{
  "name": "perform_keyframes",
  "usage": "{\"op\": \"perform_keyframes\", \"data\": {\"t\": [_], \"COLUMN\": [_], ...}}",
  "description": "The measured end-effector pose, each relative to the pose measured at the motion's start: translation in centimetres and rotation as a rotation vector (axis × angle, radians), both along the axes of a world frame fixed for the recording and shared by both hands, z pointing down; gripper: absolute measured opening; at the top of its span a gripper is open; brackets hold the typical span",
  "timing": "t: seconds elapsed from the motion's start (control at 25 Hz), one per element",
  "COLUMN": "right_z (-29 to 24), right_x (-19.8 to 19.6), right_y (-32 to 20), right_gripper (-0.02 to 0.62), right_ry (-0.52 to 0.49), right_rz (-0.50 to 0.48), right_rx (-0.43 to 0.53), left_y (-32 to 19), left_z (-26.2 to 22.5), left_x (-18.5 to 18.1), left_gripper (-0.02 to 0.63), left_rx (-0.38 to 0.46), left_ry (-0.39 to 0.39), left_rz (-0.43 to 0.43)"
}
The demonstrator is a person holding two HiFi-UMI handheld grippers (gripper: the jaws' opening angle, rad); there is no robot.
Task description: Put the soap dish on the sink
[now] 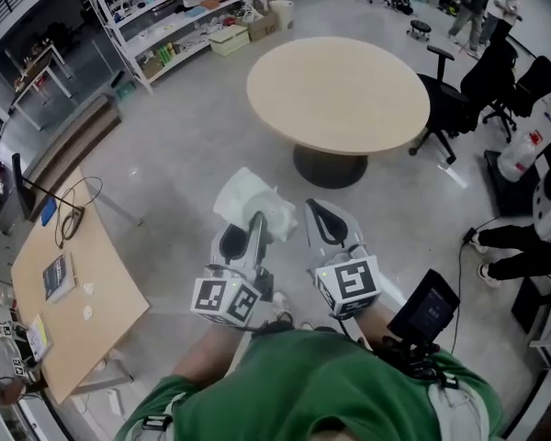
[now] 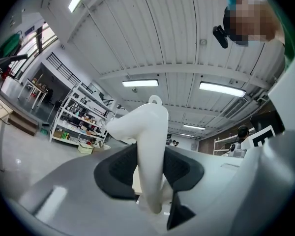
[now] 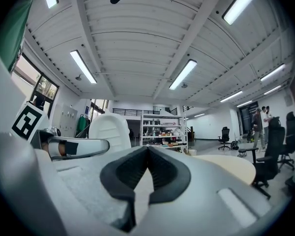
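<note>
Left gripper (image 2: 150, 168) clamps the white soap dish (image 2: 146, 124) by its edge, seemingly for carrying to an unseen sink; right gripper (image 3: 148, 167) is closed, empty.

The person wears a green shirt (image 1: 321, 389); the left gripper (image 1: 246, 237) and right gripper (image 1: 320, 219) are pale grey, jaws lined black; each bears a black-and-white marker cube (image 1: 225, 299).

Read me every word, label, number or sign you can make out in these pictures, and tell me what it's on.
No text can be read.
Marker cubes: black-and-white square patterns, no words.
Book on the wooden table: cover too small to read.
White container by the chairs: red label, blurred.
</note>
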State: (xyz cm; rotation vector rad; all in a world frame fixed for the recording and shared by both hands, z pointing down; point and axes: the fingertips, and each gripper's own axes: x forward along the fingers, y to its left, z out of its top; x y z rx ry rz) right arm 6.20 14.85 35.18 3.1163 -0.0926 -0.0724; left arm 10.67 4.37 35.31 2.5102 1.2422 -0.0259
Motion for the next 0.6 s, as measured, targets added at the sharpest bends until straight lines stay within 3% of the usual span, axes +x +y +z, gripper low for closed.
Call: {"op": "perform_keyframes", "data": {"t": [0.6], "right_z": [-0.2], "right_x": [7.7], "right_y": [3.7], "right_gripper": [0.002], "right_ry": [-0.022], "right_rz": [0.160], "right_rx": [-0.031], "left_y": [4.7], "left_z": [0.0], "left_x": [9.0], "left_gripper": [0.147], "left_rx": [-0.027], "left_ry": [-0.017], "left_rz": [0.167]}}
